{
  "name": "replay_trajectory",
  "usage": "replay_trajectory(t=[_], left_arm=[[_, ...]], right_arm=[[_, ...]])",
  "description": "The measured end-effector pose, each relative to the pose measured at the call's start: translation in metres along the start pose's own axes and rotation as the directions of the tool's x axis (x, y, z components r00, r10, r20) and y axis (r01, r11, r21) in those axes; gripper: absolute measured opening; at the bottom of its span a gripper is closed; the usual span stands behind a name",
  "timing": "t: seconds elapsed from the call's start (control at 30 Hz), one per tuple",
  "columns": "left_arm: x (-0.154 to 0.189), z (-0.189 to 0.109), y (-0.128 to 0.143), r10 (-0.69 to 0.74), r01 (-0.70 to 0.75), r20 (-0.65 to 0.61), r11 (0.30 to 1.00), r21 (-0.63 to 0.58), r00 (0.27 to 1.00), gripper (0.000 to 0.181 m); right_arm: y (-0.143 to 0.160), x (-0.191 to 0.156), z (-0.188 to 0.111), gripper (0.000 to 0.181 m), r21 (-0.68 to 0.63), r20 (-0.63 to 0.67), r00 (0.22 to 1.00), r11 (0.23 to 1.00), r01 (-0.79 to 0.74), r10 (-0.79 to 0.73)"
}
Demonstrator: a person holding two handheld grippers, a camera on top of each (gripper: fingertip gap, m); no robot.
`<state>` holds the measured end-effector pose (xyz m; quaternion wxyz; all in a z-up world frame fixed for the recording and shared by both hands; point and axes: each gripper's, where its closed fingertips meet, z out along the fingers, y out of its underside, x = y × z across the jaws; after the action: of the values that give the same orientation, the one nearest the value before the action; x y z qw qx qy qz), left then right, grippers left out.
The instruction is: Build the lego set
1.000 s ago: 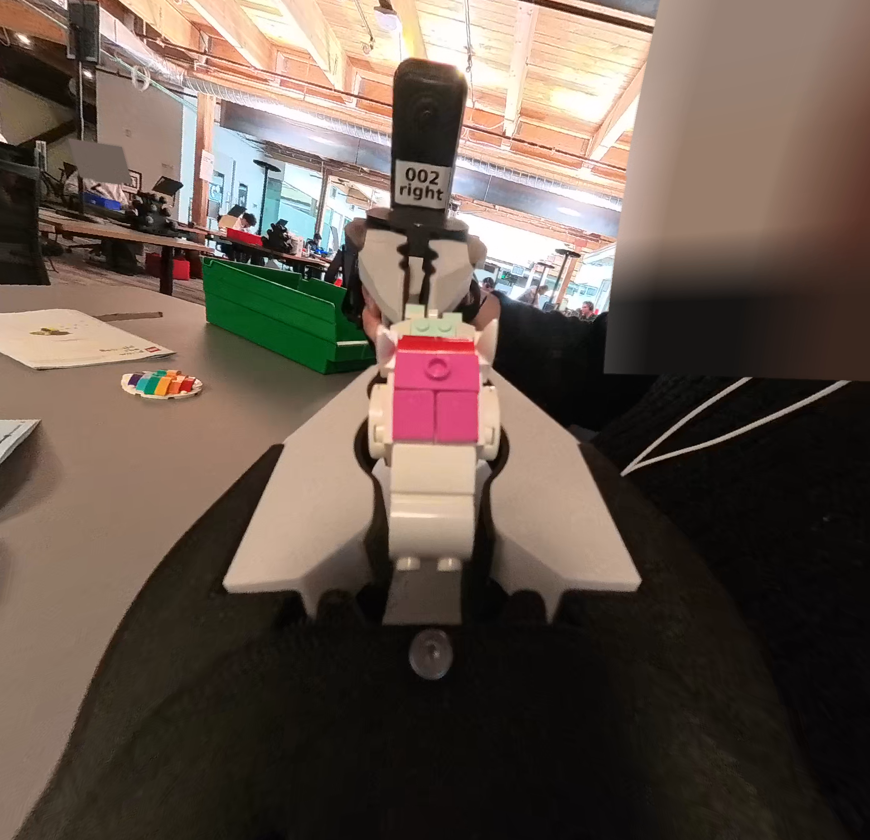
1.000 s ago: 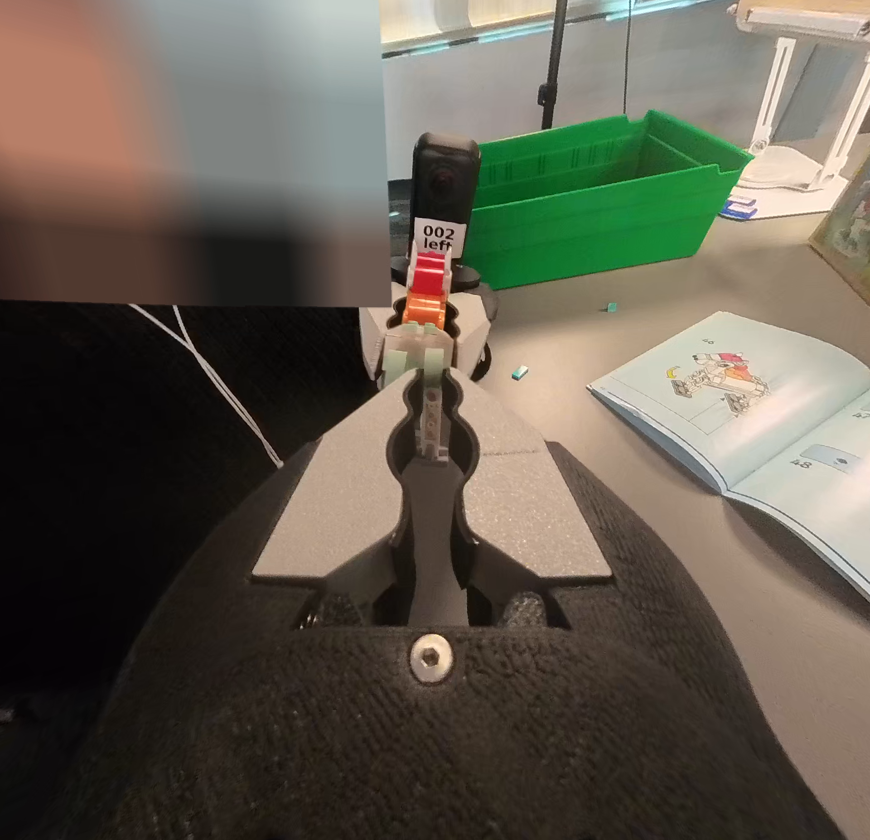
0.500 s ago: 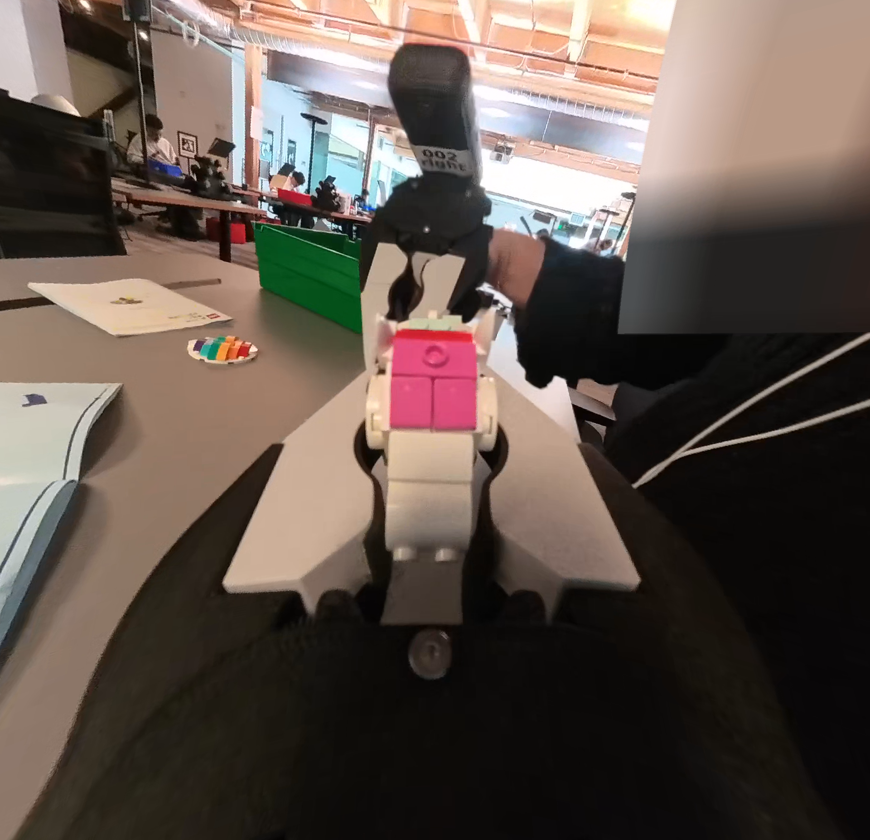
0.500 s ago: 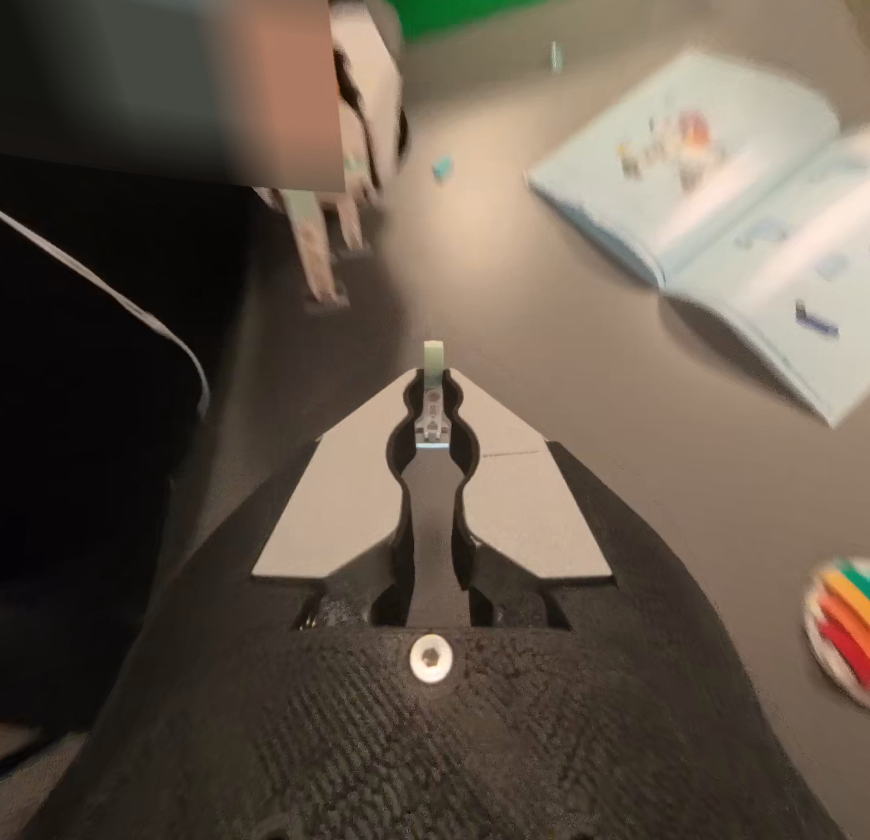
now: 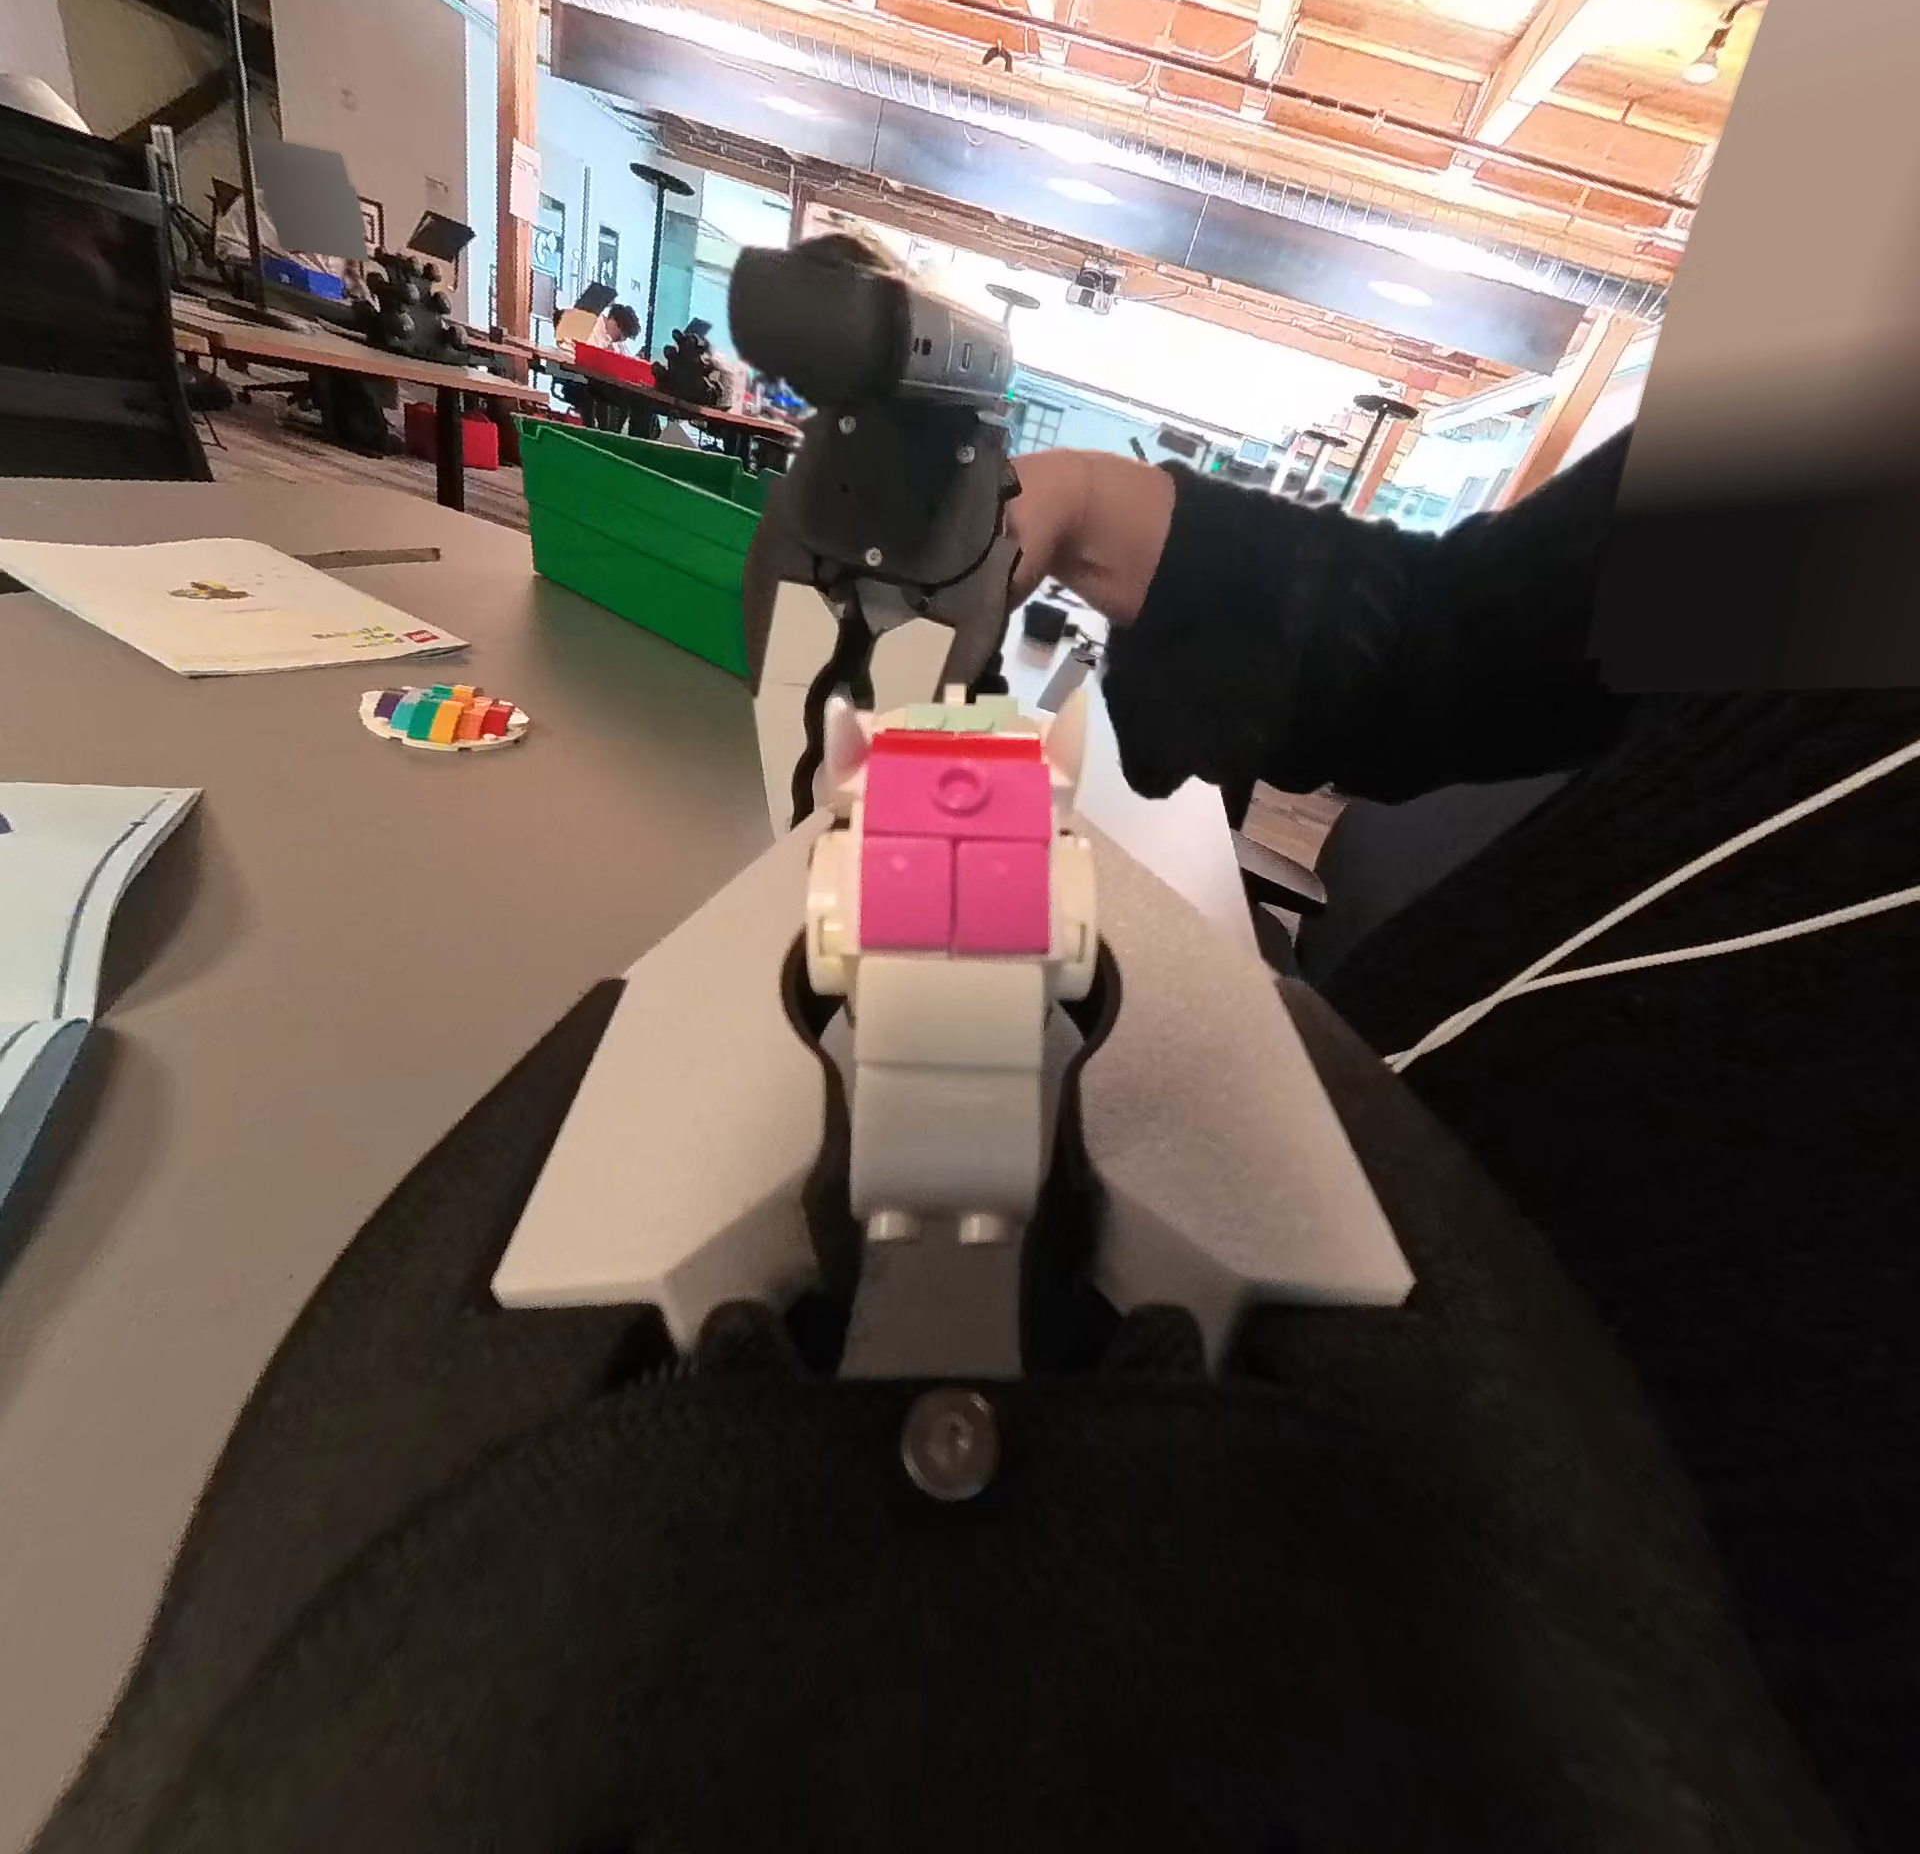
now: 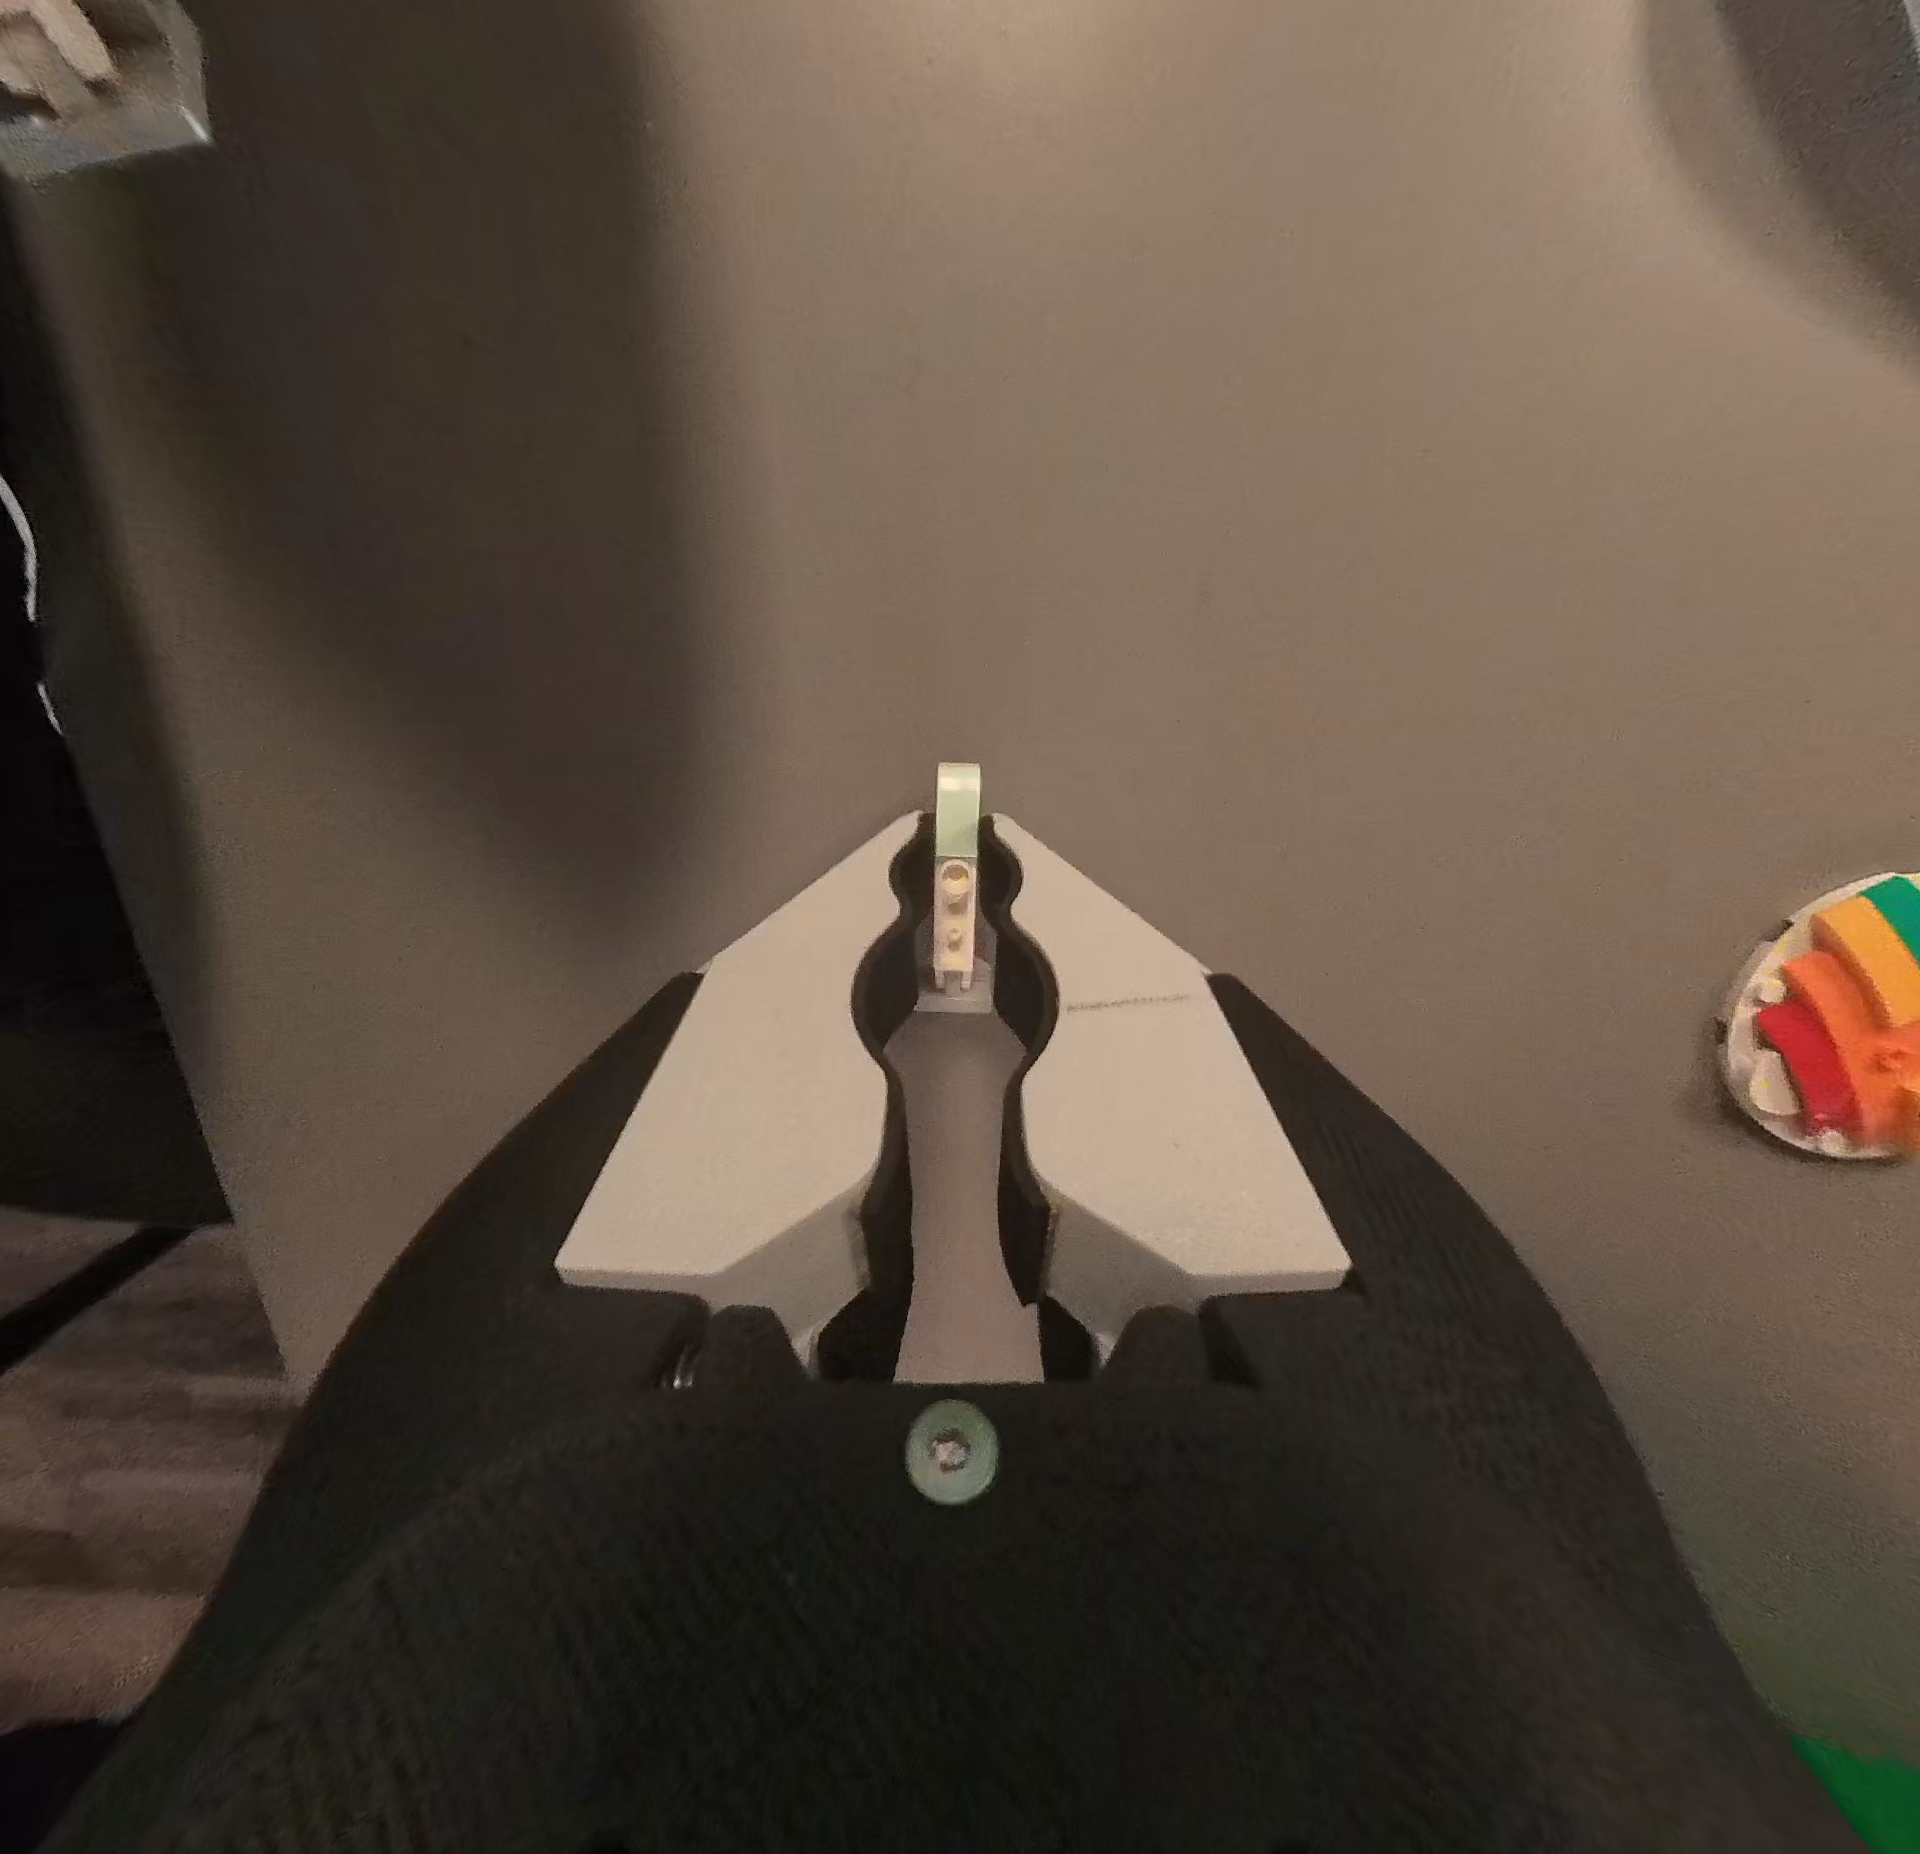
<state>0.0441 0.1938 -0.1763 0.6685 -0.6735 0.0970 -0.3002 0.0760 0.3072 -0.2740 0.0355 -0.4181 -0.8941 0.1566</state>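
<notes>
the left tongs (image 5: 951, 869) clamp the white-and-pink brick figure (image 5: 951, 931), the right tongs (image 6: 958, 828) pinch a pale green curved piece (image 6: 957, 807) above the grey worktop (image 6: 1247, 454); next likely needs carrying that piece back to the figure.

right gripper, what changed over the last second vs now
The right gripper pulled away from the white and pink lego model and swung down to face the grey table, near the rainbow piece. It kept its small pale green piece. The left gripper stayed shut on the model.
</notes>
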Motion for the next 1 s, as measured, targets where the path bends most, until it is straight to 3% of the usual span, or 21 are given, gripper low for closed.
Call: replay_trajectory(t=[0.03, 0.3, 0.43, 0.5, 0.57, 0.63, 0.8, 1.0], left_arm=[[0.000, 0.000, 0.000, -0.008, 0.008, -0.003, 1.000, 0.002, 1.000, 0.037], [0.000, 0.001, 0.001, -0.032, 0.032, -0.012, 0.999, -0.002, 0.999, 0.037], [-0.002, 0.001, 0.001, -0.027, 0.027, -0.003, 1.000, 0.001, 1.000, 0.037], [-0.002, 0.000, -0.001, -0.020, 0.020, 0.003, 1.000, 0.014, 1.000, 0.037], [0.000, 0.000, -0.004, -0.033, 0.034, -0.021, 0.999, 0.038, 0.999, 0.037], [0.003, 0.000, -0.007, -0.056, 0.059, -0.050, 0.996, 0.061, 0.997, 0.037], [0.005, -0.003, -0.013, -0.097, 0.105, -0.092, 0.990, 0.097, 0.991, 0.037], [0.005, -0.005, -0.014, -0.090, 0.099, -0.089, 0.990, 0.101, 0.992, 0.037]], right_arm=[[0.000, 0.000, 0.000, 0.007, 0.024, 0.001, 1.000, 1.000, -0.011, 0.011], [-0.001, 0.000, 0.001, 0.017, 0.162, -0.049, 0.999, 0.987, 0.016, -0.008], [-0.008, 0.002, 0.002, 0.006, 0.219, -0.100, 0.994, 0.973, 0.070, -0.049], [-0.041, -0.007, -0.017, 0.006, 0.429, -0.040, 0.999, 0.903, 0.028, -0.012], [-0.083, -0.024, -0.050, 0.006, 0.664, 0.094, 0.995, 0.746, -0.053, -0.013], [-0.107, -0.036, -0.071, 0.006, 0.767, 0.152, 0.987, 0.636, -0.083, -0.055], [-0.127, -0.058, -0.081, 0.006, 0.815, 0.255, 0.953, 0.567, -0.119, -0.166], [-0.132, -0.063, -0.080, 0.006, 0.806, 0.271, 0.943, 0.581, -0.112, -0.194]])
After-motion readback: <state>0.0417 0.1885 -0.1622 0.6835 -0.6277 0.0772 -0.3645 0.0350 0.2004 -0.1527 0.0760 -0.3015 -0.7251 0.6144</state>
